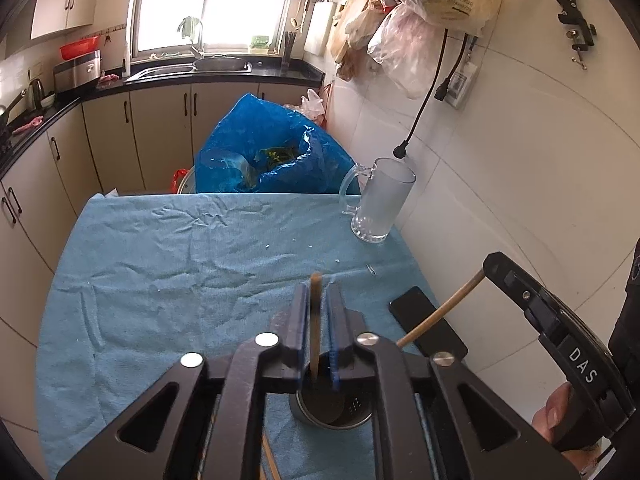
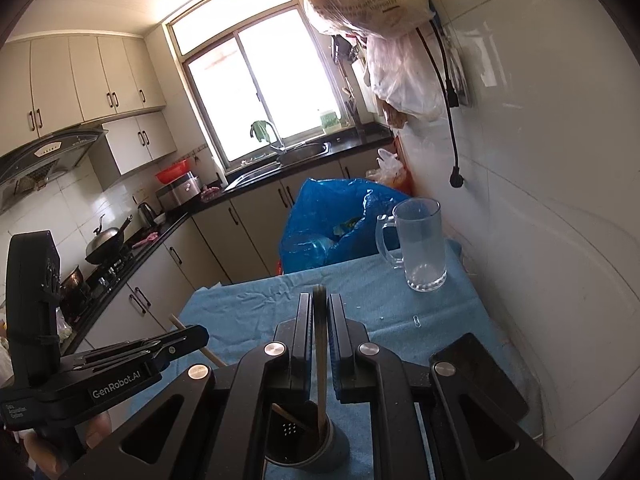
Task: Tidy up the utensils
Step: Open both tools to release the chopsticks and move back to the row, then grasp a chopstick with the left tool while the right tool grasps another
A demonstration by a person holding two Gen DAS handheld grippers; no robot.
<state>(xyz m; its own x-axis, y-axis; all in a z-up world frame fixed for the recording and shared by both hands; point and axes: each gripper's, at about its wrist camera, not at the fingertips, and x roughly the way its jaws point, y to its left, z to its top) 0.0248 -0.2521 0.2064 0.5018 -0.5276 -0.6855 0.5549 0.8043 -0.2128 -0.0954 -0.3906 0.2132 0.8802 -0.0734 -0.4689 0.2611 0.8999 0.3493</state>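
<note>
A chopstick (image 1: 315,320) stands in the metal holder (image 1: 332,408) at six o'clock on the blue cloth (image 1: 180,264), pinched by the left gripper (image 1: 318,292). The right gripper (image 2: 319,312) pinches another chopstick (image 2: 320,360) into the same holder. A glass mug (image 1: 378,204) sits at one o'clock.

"DAS" on right gripper (image 1: 486,270); "GenRobot.AI" on left gripper (image 2: 202,334)

Lower rim of the metal holder (image 1: 332,412) hidden behind the left gripper (image 1: 318,308), chopstick (image 1: 315,320) tip blurred, phone (image 2: 480,376) partly covered by the right gripper (image 2: 319,312).
</note>
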